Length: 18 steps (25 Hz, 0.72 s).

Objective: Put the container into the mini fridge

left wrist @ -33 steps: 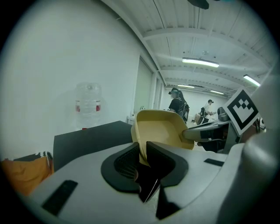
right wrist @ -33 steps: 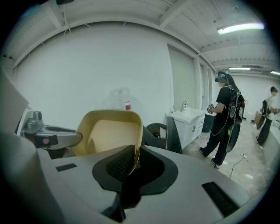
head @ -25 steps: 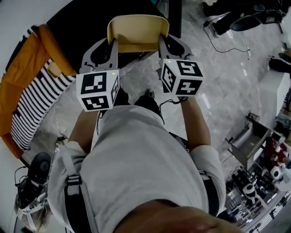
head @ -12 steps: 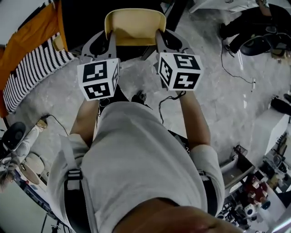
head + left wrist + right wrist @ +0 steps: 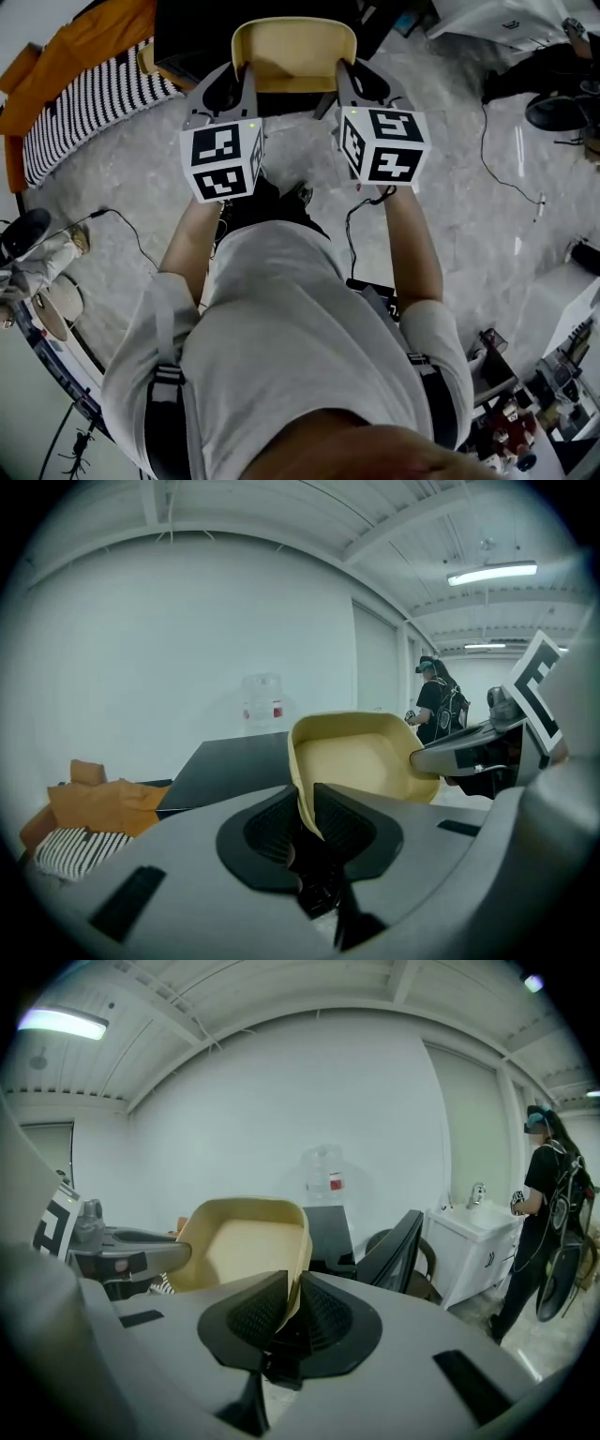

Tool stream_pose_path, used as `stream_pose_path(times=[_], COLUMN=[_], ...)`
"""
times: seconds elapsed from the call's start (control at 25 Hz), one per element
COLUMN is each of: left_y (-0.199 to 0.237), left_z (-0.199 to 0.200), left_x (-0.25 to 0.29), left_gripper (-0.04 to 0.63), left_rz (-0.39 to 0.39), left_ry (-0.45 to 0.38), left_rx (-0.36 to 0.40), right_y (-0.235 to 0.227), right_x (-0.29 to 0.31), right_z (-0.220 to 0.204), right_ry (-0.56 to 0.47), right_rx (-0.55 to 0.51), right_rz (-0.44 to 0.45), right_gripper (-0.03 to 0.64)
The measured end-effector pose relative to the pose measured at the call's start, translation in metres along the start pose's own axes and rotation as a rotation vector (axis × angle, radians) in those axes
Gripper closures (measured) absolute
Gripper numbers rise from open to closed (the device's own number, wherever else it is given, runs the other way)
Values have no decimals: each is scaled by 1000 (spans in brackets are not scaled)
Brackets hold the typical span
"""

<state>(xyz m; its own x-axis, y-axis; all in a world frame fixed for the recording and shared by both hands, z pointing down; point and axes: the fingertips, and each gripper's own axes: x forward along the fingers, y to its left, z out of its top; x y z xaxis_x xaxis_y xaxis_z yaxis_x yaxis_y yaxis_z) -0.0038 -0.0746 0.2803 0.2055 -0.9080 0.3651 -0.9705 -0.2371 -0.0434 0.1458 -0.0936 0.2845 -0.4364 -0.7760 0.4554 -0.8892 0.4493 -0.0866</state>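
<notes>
The person is holding a pale yellow container (image 5: 293, 52) out in front of the body, carried between the two grippers and off the floor (image 5: 487, 216). The left gripper (image 5: 246, 80) is pinching the container's left wall: in the left gripper view its ribbed pads (image 5: 272, 825) are pressing on the thin rim from both sides, with the open tray (image 5: 361, 761) tilting away to the right. The right gripper (image 5: 343, 77) is doing the same on the opposite wall (its jaws are nearly together, only the thin wall between them), as the right gripper view shows at the gripper (image 5: 292, 1302) and container (image 5: 239, 1246). The marker cubes (image 5: 223, 161) are sitting just behind the jaws. Beyond the container a black flat-topped surface (image 5: 230, 766) is showing; whether it is the mini fridge I cannot tell. Orange cloth (image 5: 84, 37) and striped fabric (image 5: 94, 108) are lying to the left. Another person (image 5: 553, 1232) is standing near a white sink (image 5: 464, 1218).
</notes>
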Motion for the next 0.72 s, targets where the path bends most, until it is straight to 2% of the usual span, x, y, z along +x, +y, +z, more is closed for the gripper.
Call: stream_pose_path(times=[0.16, 0.36, 0.6, 0.72], left_y=[7, 3, 3, 4], left_z=[-15, -52, -71, -92], left_x=[-10, -7, 8, 15], left_gripper=[531, 530, 531, 531], left_rz=[-9, -34, -43, -42], left_ry=[-3, 29, 52, 72], left_rx=[70, 50, 84, 59], right_y=[15, 17, 14, 15], right_x=[3, 6, 18, 24], right_z=[-14, -50, -75, -91], right_ry=[11, 21, 15, 25], right_rx=[-6, 18, 50, 29], right_rz=[-3, 1, -14, -4], right_gripper=[549, 549, 549, 548])
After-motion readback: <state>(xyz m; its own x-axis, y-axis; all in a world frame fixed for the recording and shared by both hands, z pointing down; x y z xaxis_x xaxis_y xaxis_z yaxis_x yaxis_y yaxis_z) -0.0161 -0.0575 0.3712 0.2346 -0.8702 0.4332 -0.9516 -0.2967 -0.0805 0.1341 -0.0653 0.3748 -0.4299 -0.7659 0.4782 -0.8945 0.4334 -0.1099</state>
